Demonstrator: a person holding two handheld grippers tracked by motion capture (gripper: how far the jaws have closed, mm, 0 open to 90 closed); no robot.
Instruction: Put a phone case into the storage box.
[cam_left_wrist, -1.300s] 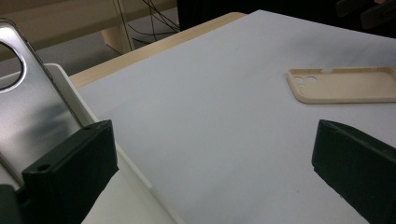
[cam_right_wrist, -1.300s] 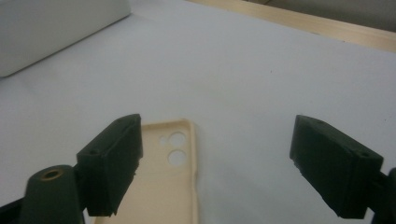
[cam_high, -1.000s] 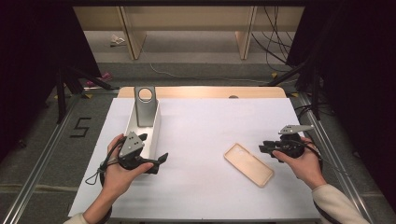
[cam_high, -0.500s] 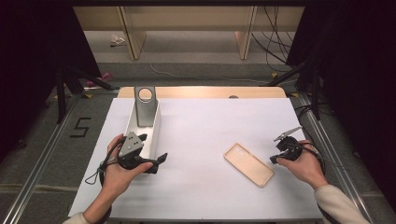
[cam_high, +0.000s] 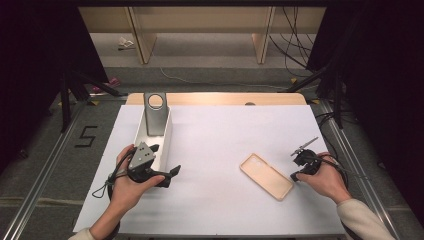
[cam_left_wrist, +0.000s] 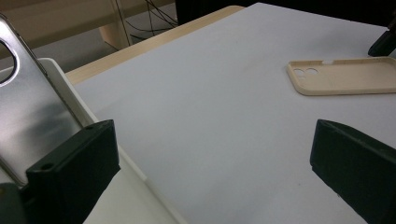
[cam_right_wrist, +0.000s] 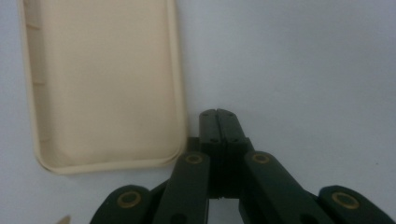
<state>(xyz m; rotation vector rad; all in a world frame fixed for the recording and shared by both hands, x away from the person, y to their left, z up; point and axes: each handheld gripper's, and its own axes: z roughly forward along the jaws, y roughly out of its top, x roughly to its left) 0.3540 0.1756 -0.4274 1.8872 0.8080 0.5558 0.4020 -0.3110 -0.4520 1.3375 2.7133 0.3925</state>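
Right gripper (cam_right_wrist: 218, 112) beside phone case (cam_right_wrist: 105, 79)

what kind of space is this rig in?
Probably a lab recording bay, not a home: a white-covered table between metal floor rails, dark curtains either side, loose cables and a taped "5" on the floor.

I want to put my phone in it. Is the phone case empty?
Empty. The phone case lies open side up on the table, its bare inside showing.
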